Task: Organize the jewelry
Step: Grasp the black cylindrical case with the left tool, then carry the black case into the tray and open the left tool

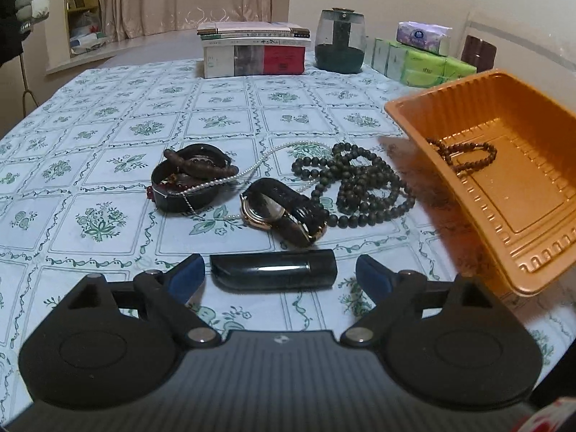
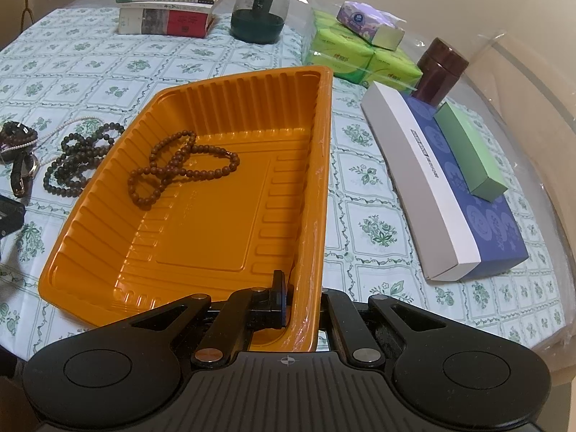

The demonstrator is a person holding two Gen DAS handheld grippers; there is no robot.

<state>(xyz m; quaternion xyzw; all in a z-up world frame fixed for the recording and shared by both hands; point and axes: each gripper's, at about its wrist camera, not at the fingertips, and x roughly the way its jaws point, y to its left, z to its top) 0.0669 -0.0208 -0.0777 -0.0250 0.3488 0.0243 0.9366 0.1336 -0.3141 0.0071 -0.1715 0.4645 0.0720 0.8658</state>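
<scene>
The jewelry lay in a loose cluster on my table (image 1: 108, 115), on its green-flowered cloth. In my left wrist view, straight ahead at twelve o'clock, sat a gold-rimmed watch (image 1: 277, 212) on a dark strap. At one o'clock from it sprawled a long dark bead necklace (image 1: 356, 187). At eleven o'clock stood a black bangle (image 1: 187, 183) with brown beads and a thin pearl strand (image 1: 252, 165) draped over it. Nearest to me a glossy black tube (image 1: 273, 270) lay flat between the blue pads of my left tool (image 1: 279, 273), whose jaws stood wide apart and touched nothing.

My right tool (image 2: 302, 306) was clamped shut on the near rim of the orange tray (image 2: 201, 252), one finger inside the wall and one outside. In the left view the tray looked tilted, off at two o'clock. A brown bead string (image 2: 180, 169) rested in the tray, toward its far left part.

At the table's far edge, twelve o'clock, were stacked books (image 1: 252, 50) and a dark green jar (image 1: 340, 41), with green tissue packs (image 1: 421, 61) beside them.
</scene>
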